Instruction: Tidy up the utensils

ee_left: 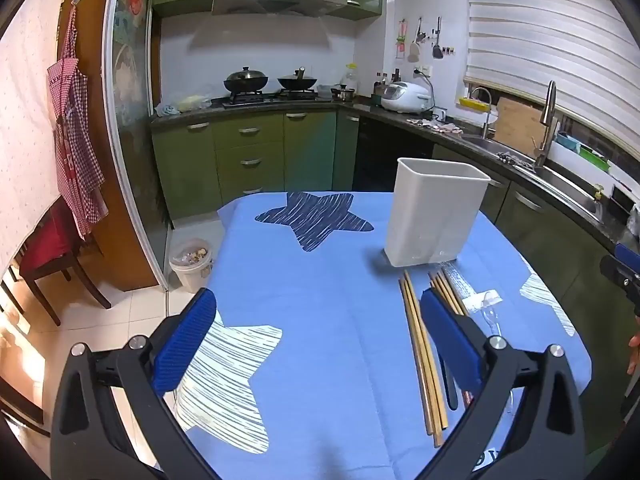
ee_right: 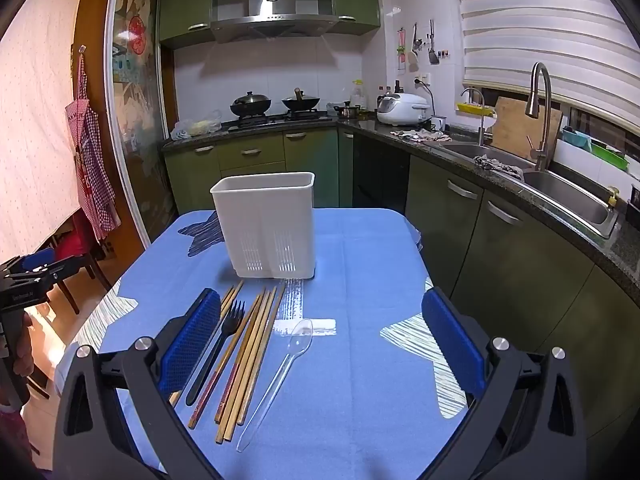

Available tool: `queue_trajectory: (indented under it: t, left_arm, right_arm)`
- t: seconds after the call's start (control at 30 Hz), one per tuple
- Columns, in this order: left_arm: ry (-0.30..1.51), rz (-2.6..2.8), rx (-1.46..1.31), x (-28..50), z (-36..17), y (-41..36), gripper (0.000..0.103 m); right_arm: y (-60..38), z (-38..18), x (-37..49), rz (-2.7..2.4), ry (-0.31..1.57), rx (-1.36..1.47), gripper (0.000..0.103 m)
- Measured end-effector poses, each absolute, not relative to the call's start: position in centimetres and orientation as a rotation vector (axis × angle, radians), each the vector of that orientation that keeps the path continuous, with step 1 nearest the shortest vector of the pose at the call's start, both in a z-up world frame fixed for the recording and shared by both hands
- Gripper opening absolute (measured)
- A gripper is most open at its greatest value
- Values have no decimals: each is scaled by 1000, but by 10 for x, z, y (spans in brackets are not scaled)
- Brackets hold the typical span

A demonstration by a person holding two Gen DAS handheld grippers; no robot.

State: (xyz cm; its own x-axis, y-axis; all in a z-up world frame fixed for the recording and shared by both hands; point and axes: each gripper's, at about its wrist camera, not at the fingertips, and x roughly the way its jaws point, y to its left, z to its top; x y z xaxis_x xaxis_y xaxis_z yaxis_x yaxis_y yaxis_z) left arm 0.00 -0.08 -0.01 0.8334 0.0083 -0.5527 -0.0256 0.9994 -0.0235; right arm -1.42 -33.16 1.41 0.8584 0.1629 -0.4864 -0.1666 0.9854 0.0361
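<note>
A white utensil holder stands upright on the blue star-patterned tablecloth; the left wrist view shows the holder at right of centre. In front of it lie several wooden chopsticks, a black plastic fork and a clear plastic spoon. My right gripper hovers open above the cloth, its left pad over the fork side. My left gripper is open too, with nothing between its fingers. Its right pad hides part of the chopsticks.
The table's edges drop to a tiled floor on the left, where a waste bin and a wooden chair stand. Green kitchen cabinets and a counter with a sink run close along the right side.
</note>
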Motion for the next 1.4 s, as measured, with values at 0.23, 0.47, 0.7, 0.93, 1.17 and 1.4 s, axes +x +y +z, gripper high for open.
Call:
queue_trajectory:
  t: [0.23, 0.47, 0.7, 0.93, 1.17, 1.4]
  left_arm:
    - [589, 17, -37, 1, 0, -1, 97]
    - [589, 20, -36, 2, -2, -3, 97]
    - [588, 17, -34, 1, -1, -3, 97]
    - [588, 18, -35, 1, -1, -3, 97]
    - [588, 18, -35, 1, -1, -3, 97]
    - [587, 18, -35, 1, -1, -3, 97]
  right_arm:
    - [-330, 13, -13, 174, 512, -4, 99]
    - [-331, 14, -14, 175, 509, -2, 99]
    - [-331, 12, -14, 176, 510, -1, 99]
    - [-330, 11, -14, 176, 510, -1, 99]
    - [-331, 12, -14, 176, 511, -1, 99]
    - [-331, 13, -14, 177, 511, 0, 99]
